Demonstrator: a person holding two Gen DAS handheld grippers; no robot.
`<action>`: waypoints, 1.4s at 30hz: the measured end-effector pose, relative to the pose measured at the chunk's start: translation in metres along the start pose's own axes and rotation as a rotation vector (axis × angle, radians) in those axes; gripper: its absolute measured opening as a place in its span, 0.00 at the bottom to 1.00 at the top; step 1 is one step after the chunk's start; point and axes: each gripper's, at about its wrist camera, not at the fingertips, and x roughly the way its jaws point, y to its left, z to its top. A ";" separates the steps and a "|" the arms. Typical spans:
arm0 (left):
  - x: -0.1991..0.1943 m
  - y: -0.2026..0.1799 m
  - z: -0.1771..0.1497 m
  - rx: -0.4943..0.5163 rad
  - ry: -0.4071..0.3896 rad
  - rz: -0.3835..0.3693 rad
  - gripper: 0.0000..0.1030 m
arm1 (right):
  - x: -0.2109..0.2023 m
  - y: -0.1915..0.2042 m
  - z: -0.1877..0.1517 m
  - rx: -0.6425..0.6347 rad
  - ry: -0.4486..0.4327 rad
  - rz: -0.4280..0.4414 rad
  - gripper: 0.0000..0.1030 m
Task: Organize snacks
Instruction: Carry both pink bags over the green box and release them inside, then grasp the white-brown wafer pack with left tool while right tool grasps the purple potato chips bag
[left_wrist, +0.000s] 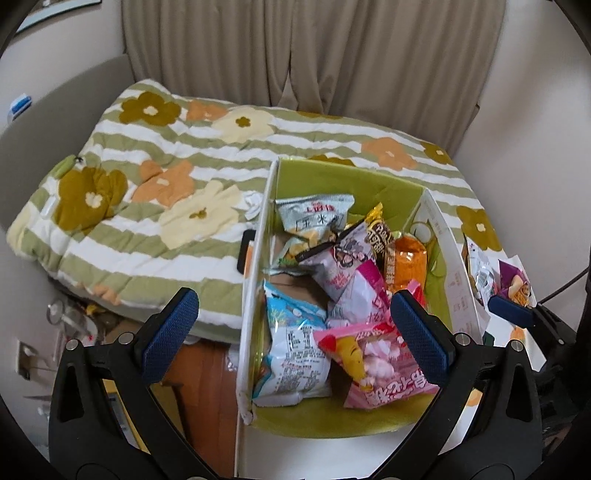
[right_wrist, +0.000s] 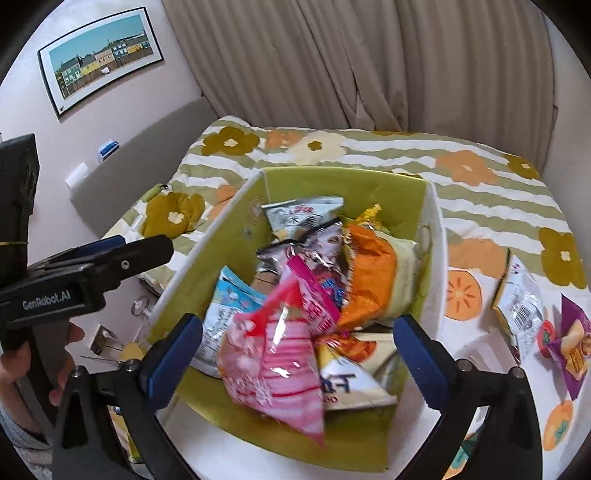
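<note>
Two grippers hover over the green box (right_wrist: 343, 184) of snacks on the bed (left_wrist: 155, 206). Both the left gripper (left_wrist: 295, 332) and the right gripper (right_wrist: 299, 350) are spread wide, grasping nothing. A pink snack bag (right_wrist: 273, 365) lies on the pile directly between and below the right gripper's fingers. Two more packets, a white packet (right_wrist: 521, 299) and a purple packet (right_wrist: 570, 347), lie outside the box to its right.

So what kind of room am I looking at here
Most likely a bedroom: a floral striped quilt on a bed, closed beige curtains behind it, and a framed picture on the wall.
</note>
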 end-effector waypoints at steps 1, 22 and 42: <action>0.000 0.000 -0.001 0.002 0.002 -0.002 1.00 | -0.002 0.000 -0.001 0.005 0.001 0.003 1.00; -0.027 -0.098 -0.013 0.152 -0.038 -0.117 1.00 | -0.090 -0.057 -0.025 0.104 -0.100 -0.150 1.00; 0.030 -0.323 -0.073 0.064 0.081 -0.099 1.00 | -0.174 -0.267 -0.060 0.239 -0.074 -0.247 1.00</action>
